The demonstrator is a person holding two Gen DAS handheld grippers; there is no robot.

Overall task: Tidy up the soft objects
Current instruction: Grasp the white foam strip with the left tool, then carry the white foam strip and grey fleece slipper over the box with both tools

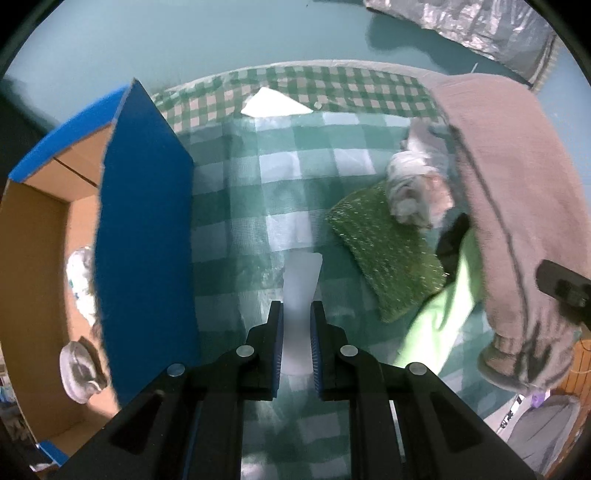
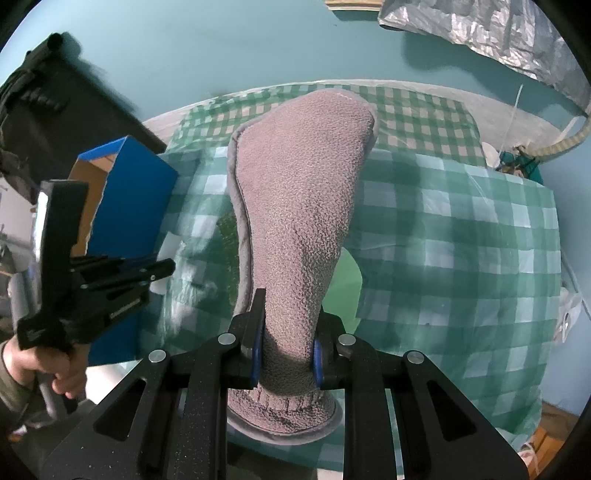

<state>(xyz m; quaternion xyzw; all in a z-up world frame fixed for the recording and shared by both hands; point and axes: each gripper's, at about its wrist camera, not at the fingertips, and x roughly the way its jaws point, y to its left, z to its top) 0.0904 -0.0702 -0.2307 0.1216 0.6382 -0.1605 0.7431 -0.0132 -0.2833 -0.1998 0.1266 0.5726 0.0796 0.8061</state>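
Note:
My left gripper (image 1: 296,308) points down over the green checked tablecloth (image 1: 295,173). It is shut on a thin, pale white strip (image 1: 301,280) that sticks out past the fingertips. My right gripper (image 2: 291,314) is shut on the cuff end of a grey fleece slipper (image 2: 299,192), which hangs above the cloth. In the left wrist view the slipper (image 1: 517,221) hangs at the right. Below it lie a green scouring sponge (image 1: 384,254), a crumpled white-grey cloth (image 1: 413,192) and a light-green cloth (image 1: 443,314).
An open blue cardboard box (image 1: 144,240) stands at the left with a crumpled white item (image 1: 79,273) and a clear round item (image 1: 79,369) inside. A white paper triangle (image 1: 273,103) lies at the back. Silver foil (image 1: 480,26) hangs behind. A hand (image 2: 62,369) holds the left gripper.

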